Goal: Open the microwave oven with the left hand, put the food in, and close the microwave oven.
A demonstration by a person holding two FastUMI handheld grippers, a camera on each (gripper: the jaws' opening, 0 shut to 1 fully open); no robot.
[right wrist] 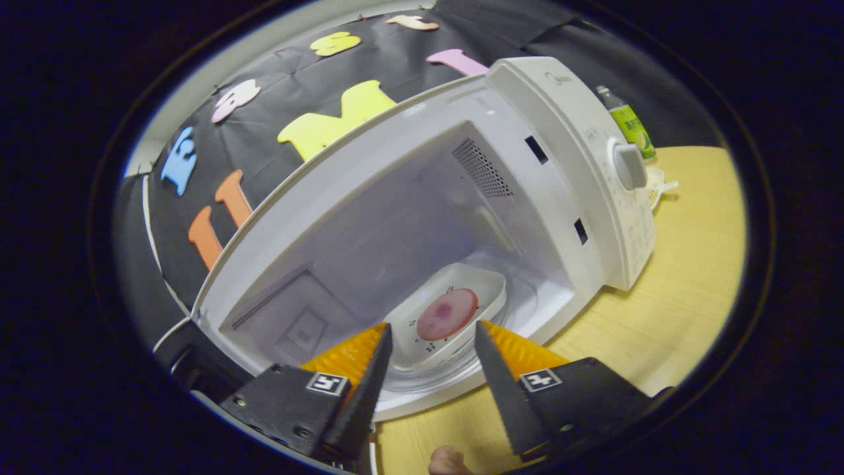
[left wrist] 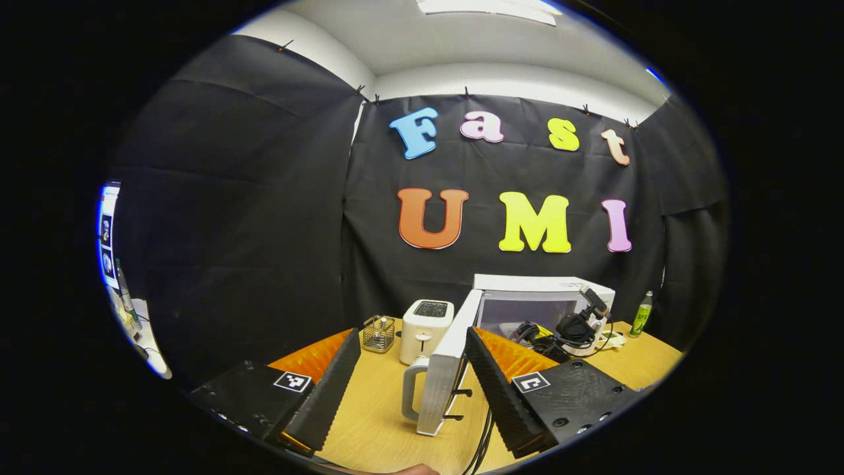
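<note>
2 of the 3 steps look done. The microwave oven [right wrist: 422, 218] stands at the far side of the bench [right wrist: 686, 277] with its door [left wrist: 443, 369] swung wide open, and the food [right wrist: 447, 314] lies in a white tray [right wrist: 488, 280] on the floor of the cavity. The right gripper [right wrist: 432, 359] is released at the mouth of the cavity, jaws apart, just in front of the tray and holding nothing. The left gripper [left wrist: 412, 373] is also released, jaws wide, near the door's handle [left wrist: 410, 392] but not touching it. Only closing the door is left, I judge.
</note>
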